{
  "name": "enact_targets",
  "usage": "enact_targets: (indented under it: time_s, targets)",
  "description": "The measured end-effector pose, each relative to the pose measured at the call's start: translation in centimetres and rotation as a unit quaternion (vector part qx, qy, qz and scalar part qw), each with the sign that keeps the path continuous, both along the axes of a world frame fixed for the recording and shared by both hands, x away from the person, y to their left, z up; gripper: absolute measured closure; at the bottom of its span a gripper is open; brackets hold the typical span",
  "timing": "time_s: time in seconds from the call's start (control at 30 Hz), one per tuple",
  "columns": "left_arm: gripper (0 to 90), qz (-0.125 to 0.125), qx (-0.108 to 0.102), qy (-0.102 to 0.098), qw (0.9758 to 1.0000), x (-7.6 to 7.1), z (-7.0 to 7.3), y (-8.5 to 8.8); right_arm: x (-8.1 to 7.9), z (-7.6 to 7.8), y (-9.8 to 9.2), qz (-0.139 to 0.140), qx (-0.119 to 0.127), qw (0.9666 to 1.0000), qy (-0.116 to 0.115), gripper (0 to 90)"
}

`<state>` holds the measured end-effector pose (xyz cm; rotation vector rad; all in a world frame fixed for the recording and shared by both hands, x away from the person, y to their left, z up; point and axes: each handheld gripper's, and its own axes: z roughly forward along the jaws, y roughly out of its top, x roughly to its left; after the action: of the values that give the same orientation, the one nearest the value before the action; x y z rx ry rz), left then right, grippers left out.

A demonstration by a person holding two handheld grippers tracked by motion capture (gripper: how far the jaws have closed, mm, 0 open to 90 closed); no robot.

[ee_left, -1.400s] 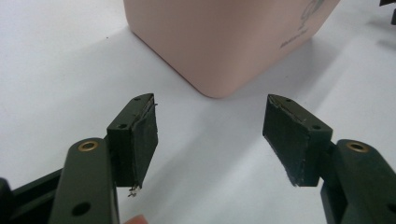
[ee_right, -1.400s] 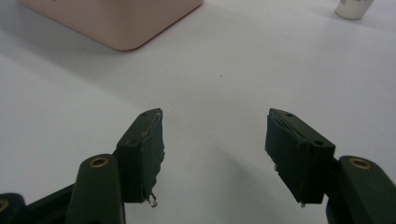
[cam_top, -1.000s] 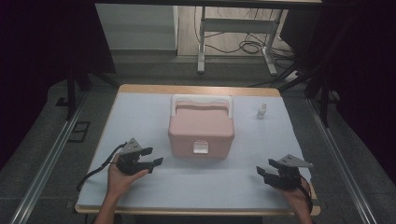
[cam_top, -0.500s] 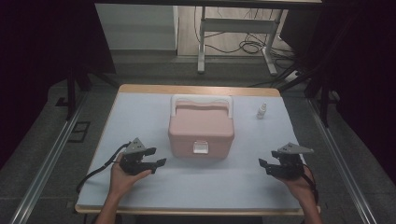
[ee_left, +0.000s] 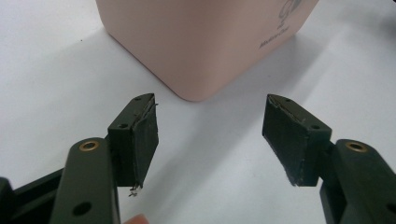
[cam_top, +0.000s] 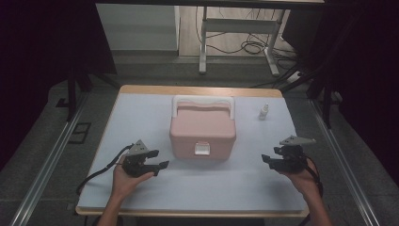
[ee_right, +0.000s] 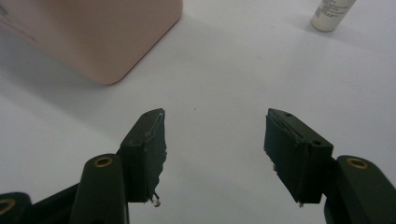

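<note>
Largest first, I see the rectangular table with a pale blue-white top and wooden edge (cam_top: 141,117). At its centre stands the pink plastic carry box with rounded corners (cam_top: 202,132), lid shut, its white handle (cam_top: 203,100) lying toward the far side and a white front latch (cam_top: 203,149) facing me. In my left gripper view a rounded corner of the box (ee_left: 201,46) stands straight ahead of the jaws, apart from them, with faint printed lettering on one face. In my right gripper view another corner of the box (ee_right: 93,32) sits at upper left, well apart from the jaws.

My left gripper (cam_top: 157,162), black with a grey three-cornered plate on top, is held just beside the box's near left corner without touching it; its cable (cam_top: 99,172) trails toward the near left edge. Its jaws are spread wide with nothing between them, as my left gripper view (ee_left: 210,135) confirms: only bare table shows in the gap.

My right gripper (cam_top: 267,160), of the same build, is held near the table's right side, pointing toward the box but well clear of it. Its jaws likewise stand parted and empty (ee_right: 215,154).

Smallest, a little white plastic bottle (cam_top: 264,111) stands upright at the far right, well apart from the box; its base appears in my right gripper view (ee_right: 332,14)
</note>
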<state>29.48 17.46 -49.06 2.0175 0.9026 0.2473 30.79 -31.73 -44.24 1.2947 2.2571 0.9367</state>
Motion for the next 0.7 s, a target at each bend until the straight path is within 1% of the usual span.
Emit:
enact_targets:
  time_s: [0.17, 0.27, 0.33, 0.4, 0.5, 0.6, 0.7]
  targets:
    - [36.0, -0.001, 0.000, -0.001, 1.0000, 0.0, 0.0, 0.0, 2.0, 1.6, 0.1, -0.007, -0.011, 0.9997, 0.022, 39.0]
    - [36.0, 0.000, -0.001, -0.001, 1.0000, 0.0, 0.0, -0.1, 3.7, 2.7, 0.3, -0.012, -0.026, 0.9989, 0.038, 38.9]
    - [36.1, 0.000, 0.001, 0.000, 1.0000, -0.1, 0.0, -0.1, 4.9, 3.3, 0.4, -0.017, -0.030, 0.9979, 0.055, 38.4]
    - [36.1, -0.001, 0.001, 0.001, 1.0000, 0.0, -0.1, -0.1, 6.2, 3.8, 0.6, -0.020, -0.041, 0.9962, 0.074, 38.0]
    - [36.1, -0.002, 0.005, 0.001, 1.0000, 0.0, -0.2, -0.2, 8.1, 4.2, 0.8, -0.027, -0.053, 0.9937, 0.095, 37.5]
    - [36.1, -0.004, 0.002, 0.003, 1.0000, 0.0, -0.3, -0.3, 9.9, 4.3, 0.9, -0.038, -0.063, 0.9907, 0.114, 37.3]
    - [36.2, -0.004, 0.001, 0.003, 1.0000, 0.0, -0.4, -0.4, 11.6, 4.1, 0.9, -0.049, -0.069, 0.9883, 0.127, 37.4]
